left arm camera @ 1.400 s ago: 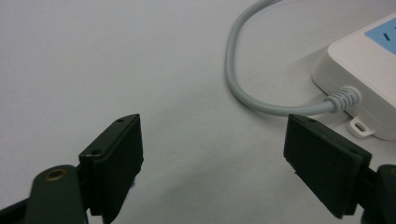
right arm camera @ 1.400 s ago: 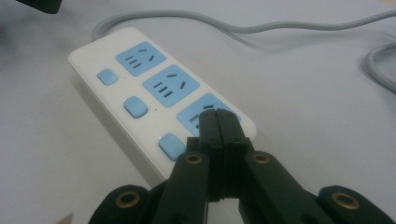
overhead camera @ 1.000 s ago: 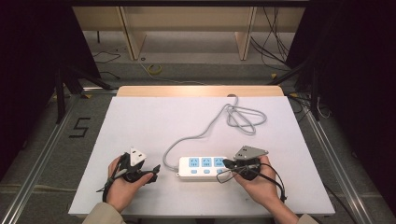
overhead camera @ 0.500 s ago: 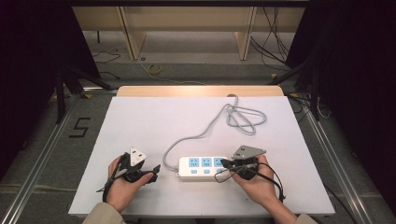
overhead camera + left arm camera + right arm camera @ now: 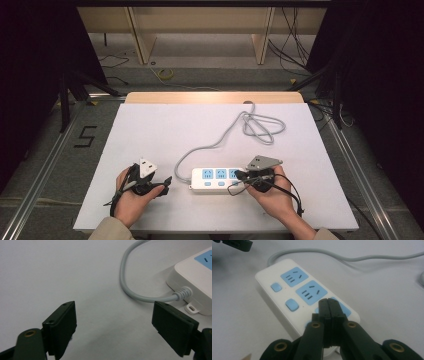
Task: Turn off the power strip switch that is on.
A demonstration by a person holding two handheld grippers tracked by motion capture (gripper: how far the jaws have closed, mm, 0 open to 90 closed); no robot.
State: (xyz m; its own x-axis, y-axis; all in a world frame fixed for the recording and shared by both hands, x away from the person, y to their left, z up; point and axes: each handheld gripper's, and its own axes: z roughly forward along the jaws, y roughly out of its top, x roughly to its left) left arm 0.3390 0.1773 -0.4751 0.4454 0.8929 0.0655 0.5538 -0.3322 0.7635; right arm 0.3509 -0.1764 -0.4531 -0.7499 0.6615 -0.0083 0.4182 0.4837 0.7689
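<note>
A white power strip [image 5: 216, 180] with blue sockets and blue buttons lies near the table's front edge; it also appears as the strip [image 5: 297, 293] and its cable end [image 5: 197, 282]. Its grey cable [image 5: 215, 145] runs back to a loose coil [image 5: 262, 127]. My left gripper [image 5: 162, 185] rests on the table left of the strip, its jaws wide apart and empty [image 5: 113, 327]. My right gripper [image 5: 242, 176] hovers over the strip's right end, jaws pressed together with nothing between them [image 5: 329, 305], just above the nearest socket.
The white table top [image 5: 165, 130] has a wooden strip along its far edge [image 5: 210, 97]. Shelving and loose cables sit on the floor beyond. The left gripper's tip [image 5: 237, 245] shows at the top left of the right gripper view.
</note>
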